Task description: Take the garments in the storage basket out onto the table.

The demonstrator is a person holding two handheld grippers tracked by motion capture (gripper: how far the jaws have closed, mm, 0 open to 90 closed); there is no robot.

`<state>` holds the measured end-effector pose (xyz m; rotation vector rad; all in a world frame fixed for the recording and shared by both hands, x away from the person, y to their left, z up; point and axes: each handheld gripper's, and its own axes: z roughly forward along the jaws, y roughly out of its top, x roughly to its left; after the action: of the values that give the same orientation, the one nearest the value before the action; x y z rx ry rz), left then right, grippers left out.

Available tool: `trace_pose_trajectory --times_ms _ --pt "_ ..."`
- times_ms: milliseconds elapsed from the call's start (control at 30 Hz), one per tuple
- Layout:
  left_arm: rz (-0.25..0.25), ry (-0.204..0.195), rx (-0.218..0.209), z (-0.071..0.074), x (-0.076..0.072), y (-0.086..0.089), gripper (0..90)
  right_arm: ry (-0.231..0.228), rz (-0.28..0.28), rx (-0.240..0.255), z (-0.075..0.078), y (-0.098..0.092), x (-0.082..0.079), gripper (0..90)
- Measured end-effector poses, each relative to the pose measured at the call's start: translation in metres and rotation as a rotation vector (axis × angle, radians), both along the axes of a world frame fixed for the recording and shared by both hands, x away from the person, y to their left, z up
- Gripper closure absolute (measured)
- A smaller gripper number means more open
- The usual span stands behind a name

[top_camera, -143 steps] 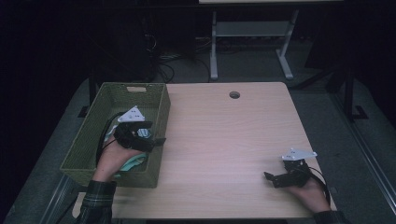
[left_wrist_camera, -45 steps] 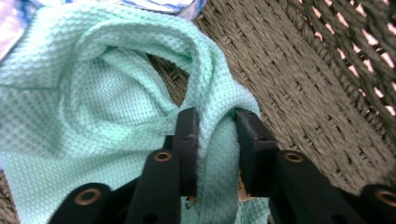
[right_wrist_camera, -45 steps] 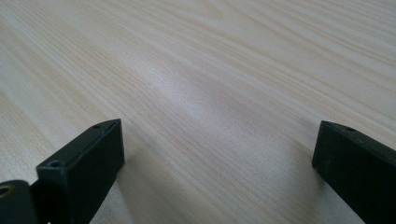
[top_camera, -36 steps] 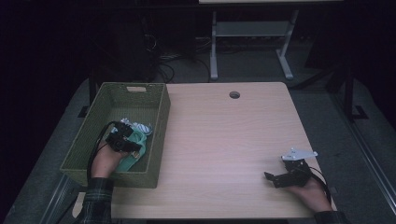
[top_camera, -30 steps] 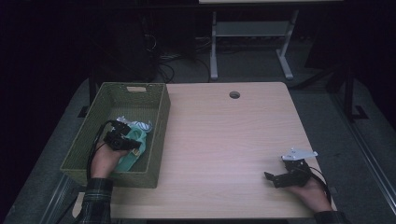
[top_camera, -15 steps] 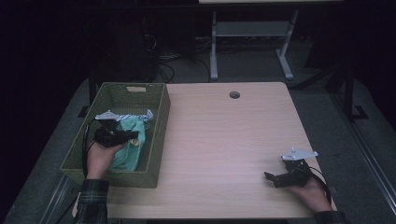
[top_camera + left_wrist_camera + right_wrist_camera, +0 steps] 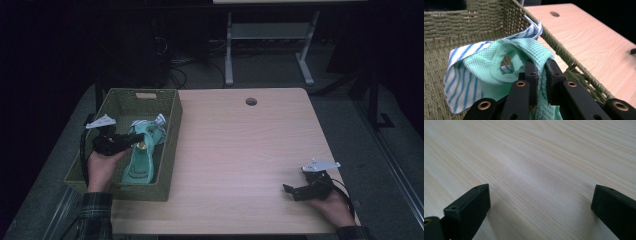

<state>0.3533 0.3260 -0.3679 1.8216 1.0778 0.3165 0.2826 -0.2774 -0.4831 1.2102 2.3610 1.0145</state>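
Pinching a green cloth (image 7: 524,57) between nearly closed jaws, the left gripper (image 7: 541,68) is holding it above the basket (image 7: 170,150), a striped cloth (image 7: 461,75) draped alongside. Resting on the table (image 7: 240,150), the right gripper (image 7: 292,191) is gaping wide, holding nothing.

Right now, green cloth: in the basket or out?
In. The green cloth hangs bunched from the left tool, inside the basket.

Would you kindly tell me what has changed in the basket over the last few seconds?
The left gripper closed on the green cloth and has lifted it, dragging the striped cloth up along the basket wall. The right gripper stayed open on the table.
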Motion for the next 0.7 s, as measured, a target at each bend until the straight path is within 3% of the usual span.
trace_pose_trajectory --times_ms 67,100,700 --pt "0.001 -0.014 -0.022 0.003 -0.001 0.003 81.3 0.0 0.0 0.002 0.0 0.0 0.0 1.9" --pt "0.0 -0.024 -0.054 0.007 -0.002 0.005 81.2 0.0 0.0 0.002 0.0 0.0 0.0 1.9" --pt "-0.043 -0.103 -0.102 0.04 -0.006 0.007 81.3 0.0 0.001 -0.001 0.0 0.0 0.0 1.9"
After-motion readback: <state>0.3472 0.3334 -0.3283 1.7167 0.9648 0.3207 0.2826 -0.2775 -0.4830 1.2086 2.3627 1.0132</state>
